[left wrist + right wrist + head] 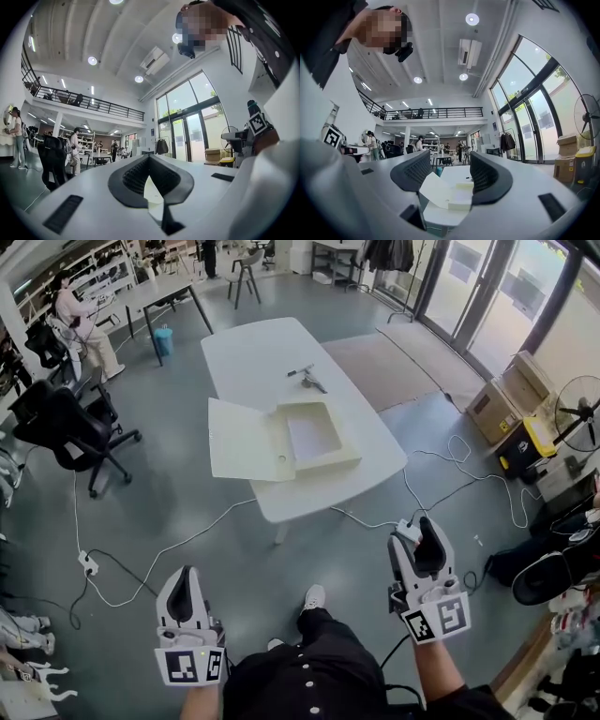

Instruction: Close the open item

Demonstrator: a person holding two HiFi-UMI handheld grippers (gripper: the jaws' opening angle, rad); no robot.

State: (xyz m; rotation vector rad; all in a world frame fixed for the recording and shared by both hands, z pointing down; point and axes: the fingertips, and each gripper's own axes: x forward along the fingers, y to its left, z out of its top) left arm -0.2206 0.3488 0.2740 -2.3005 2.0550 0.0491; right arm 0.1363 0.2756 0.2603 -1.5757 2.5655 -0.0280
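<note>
Box [314, 437] of pale cream card is seen lying open on the near end of a white table [253, 348], close to the front edge. Its lid [242, 440] is folded flat out to the left and reaches to or just past the table's left edge. The tray is shallow, and a paler surface is shown inside it. Farther back on the tabletop, well apart from the box, a small dark metal tool [307, 377] is laid; its kind cannot be made out.

Both grippers are held well short of the table, above the grey floor, and nothing is touched by either. The left gripper [186, 574] is shown in its own view with the jaws brought together at the tips and nothing between them. The right gripper [422, 527] is held with its jaws spread wide; between them, in the right gripper view, the open box [450, 194] is seen only in the distance, with no pad against it.

A white cable [178, 549] is trailed across the floor from under the table to a power strip [87, 563]. A black office chair [70, 427] is placed to the left of the table, and cardboard cartons [511, 395] are stacked to the right beside a standing fan [581, 413].
</note>
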